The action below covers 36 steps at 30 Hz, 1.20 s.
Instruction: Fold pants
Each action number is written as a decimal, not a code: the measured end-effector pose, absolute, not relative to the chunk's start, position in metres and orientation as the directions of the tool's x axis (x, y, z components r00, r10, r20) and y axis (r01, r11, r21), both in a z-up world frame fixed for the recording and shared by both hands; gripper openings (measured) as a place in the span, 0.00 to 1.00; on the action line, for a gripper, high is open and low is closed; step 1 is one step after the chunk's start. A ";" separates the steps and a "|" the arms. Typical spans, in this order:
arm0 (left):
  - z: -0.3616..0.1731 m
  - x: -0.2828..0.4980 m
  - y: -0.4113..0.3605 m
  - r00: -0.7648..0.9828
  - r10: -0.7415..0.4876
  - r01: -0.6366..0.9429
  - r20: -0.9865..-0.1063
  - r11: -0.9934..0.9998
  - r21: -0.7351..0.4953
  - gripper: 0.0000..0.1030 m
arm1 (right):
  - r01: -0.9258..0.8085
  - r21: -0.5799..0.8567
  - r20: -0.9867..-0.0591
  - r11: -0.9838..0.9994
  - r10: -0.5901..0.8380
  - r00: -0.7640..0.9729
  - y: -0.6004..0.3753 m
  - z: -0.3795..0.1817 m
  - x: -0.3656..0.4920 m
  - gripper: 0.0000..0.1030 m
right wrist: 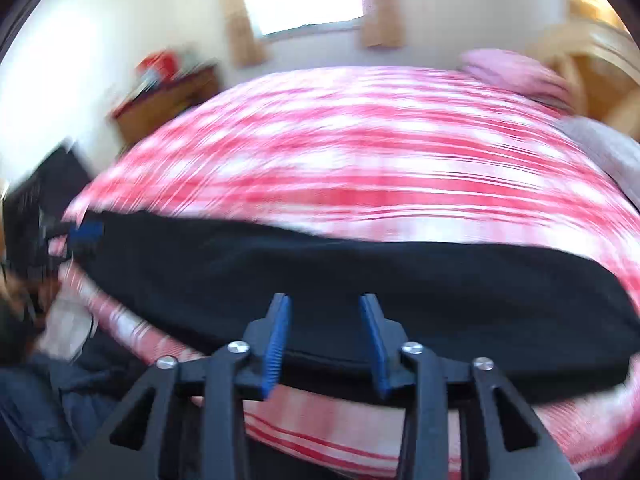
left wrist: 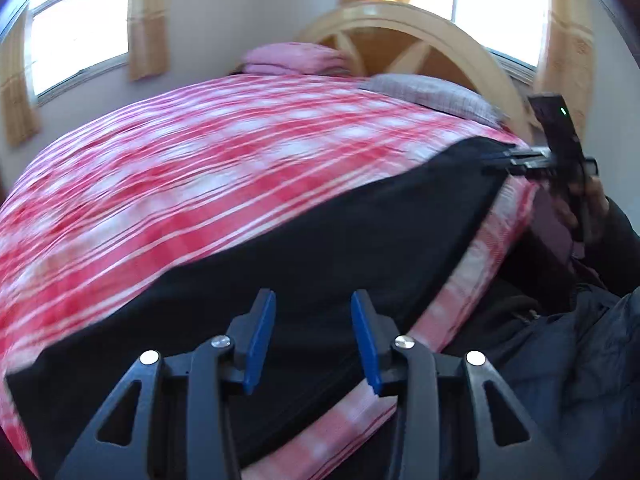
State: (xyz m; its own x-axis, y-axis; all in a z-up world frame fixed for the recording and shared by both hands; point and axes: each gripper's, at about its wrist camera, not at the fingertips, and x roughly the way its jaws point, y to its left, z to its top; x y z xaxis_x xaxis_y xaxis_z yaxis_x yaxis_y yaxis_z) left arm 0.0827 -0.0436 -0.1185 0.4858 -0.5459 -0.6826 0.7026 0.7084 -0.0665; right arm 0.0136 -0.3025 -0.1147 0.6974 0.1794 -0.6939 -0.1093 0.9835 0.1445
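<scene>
Black pants (left wrist: 320, 240) lie along the bed's (left wrist: 200, 152) near edge, apparently mid-fold through the blur; both the left gripper (left wrist: 314, 336) and right gripper (right wrist: 326, 340) are spread, needing a pinch at twelve o'clock next.

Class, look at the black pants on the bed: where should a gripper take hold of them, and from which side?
Grip the pants at their near edge, coming in from the bed's near side. They lie flat in a long band along that side, so the edge is nearest and easiest to pinch.
</scene>
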 end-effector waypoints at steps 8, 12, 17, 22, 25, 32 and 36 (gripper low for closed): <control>-0.143 0.072 -0.165 0.309 -0.586 0.865 -0.750 0.500 -0.034 0.40 | 0.084 0.179 -0.651 0.980 0.054 0.757 -0.371 -0.116 -0.013 0.39; -0.163 0.062 -0.185 0.317 -0.531 0.877 -0.786 0.480 0.029 0.40 | 0.099 0.163 -0.651 0.982 0.032 0.758 -0.388 -0.112 -0.024 0.39; -0.166 0.063 -0.180 0.363 -0.511 0.851 -0.779 0.523 0.054 0.40 | 0.157 0.216 -0.608 0.964 0.007 0.794 -0.418 -0.101 -0.039 0.39; -0.160 0.061 -0.172 0.353 -0.533 0.856 -0.769 0.515 0.036 0.40 | 0.237 0.257 -0.596 0.937 -0.039 0.802 -0.442 -0.099 -0.042 0.39; -0.162 0.059 -0.174 0.367 -0.525 0.855 -0.768 0.516 0.055 0.32 | 0.297 0.289 -0.601 0.910 -0.069 0.797 -0.458 -0.104 -0.043 0.39; -0.165 0.067 -0.177 0.322 -0.550 0.871 -0.771 0.490 0.014 0.10 | 0.385 0.389 -0.605 0.837 -0.083 0.792 -0.495 -0.119 -0.050 0.39; -0.157 0.071 -0.170 0.339 -0.577 0.858 -0.743 0.513 -0.007 0.05 | 0.415 0.462 -0.596 0.784 -0.072 0.799 -0.514 -0.122 -0.057 0.39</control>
